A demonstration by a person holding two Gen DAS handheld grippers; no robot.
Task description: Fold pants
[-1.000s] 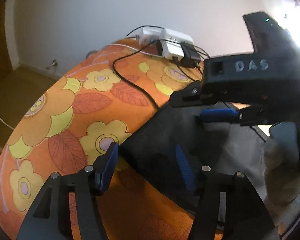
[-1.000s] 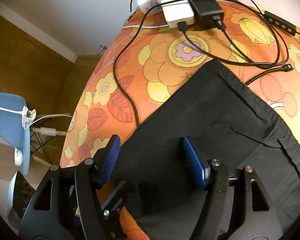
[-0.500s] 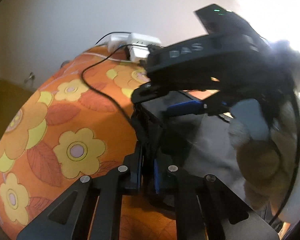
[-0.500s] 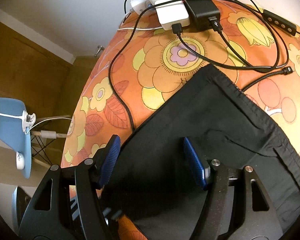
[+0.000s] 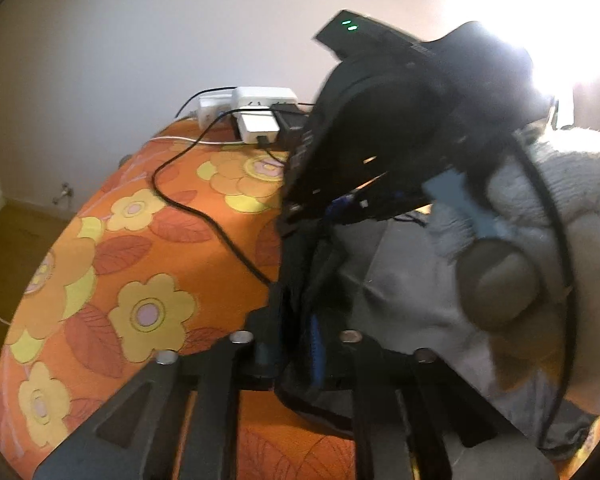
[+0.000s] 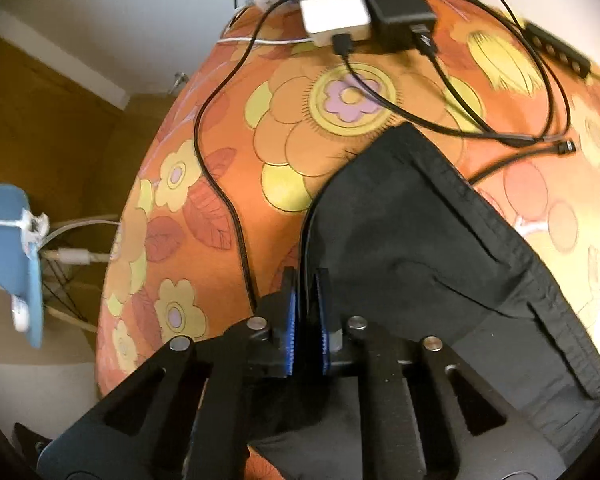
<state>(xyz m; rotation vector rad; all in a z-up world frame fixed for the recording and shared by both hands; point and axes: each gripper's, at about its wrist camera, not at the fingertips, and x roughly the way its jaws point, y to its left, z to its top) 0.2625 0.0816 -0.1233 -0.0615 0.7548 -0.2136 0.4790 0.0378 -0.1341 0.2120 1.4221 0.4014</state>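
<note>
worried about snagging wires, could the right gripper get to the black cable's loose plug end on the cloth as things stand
Probably not yet. The right gripper is shut on the pants edge, so it would have to let go first. Otherwise the loose plug end lies bare on the floral cloth beyond the pants, nothing covering it.

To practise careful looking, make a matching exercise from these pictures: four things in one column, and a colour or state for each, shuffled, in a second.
Things:
1. pants
2. tablecloth
3. right gripper
4. phone charger block

Descriptions:
A. white, with a black cable plugged in
B. orange with yellow flowers
C. shut on an edge of dark cloth
D. black, lying partly flat on the table

Pairs: 1-D, 2-B, 3-C, 4-A
</note>
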